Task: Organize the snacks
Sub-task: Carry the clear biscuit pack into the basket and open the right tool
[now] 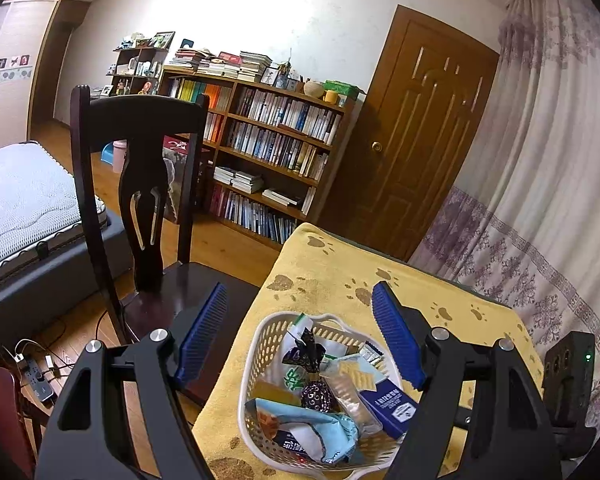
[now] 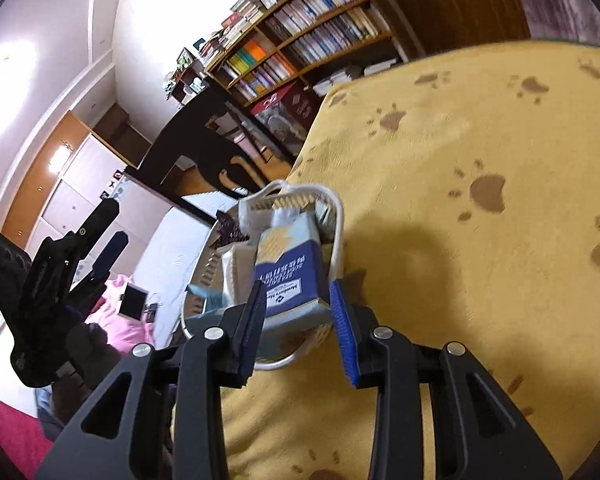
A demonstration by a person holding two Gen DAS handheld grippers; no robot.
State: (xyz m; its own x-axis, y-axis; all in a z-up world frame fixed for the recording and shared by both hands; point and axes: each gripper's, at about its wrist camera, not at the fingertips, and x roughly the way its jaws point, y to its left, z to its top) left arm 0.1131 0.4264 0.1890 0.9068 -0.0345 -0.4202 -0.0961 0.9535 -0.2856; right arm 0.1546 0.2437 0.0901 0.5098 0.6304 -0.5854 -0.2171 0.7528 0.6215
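Several wrapped snacks (image 1: 320, 396) already lie heaped in the white basket (image 1: 256, 344) on the yellow paw-print cloth (image 1: 328, 264), so the sorting looks well along. The left gripper (image 1: 300, 334) hangs above the basket, spread wide and empty. The right gripper (image 2: 298, 320) has its pads on either side of the blue cracker packet (image 2: 288, 276) at the basket's near rim; whether they grip or have let go, I cannot tell.

The basket (image 1: 260, 344) is white plastic full of little holes. The snack wrappers (image 1: 324, 428) look shiny and crinkly. The blue cracker box (image 2: 288, 276) is smooth cardboard. The yellow cloth (image 1: 320, 276) looks soft and fuzzy. The chair (image 1: 140, 152) is dark, glossy wood.
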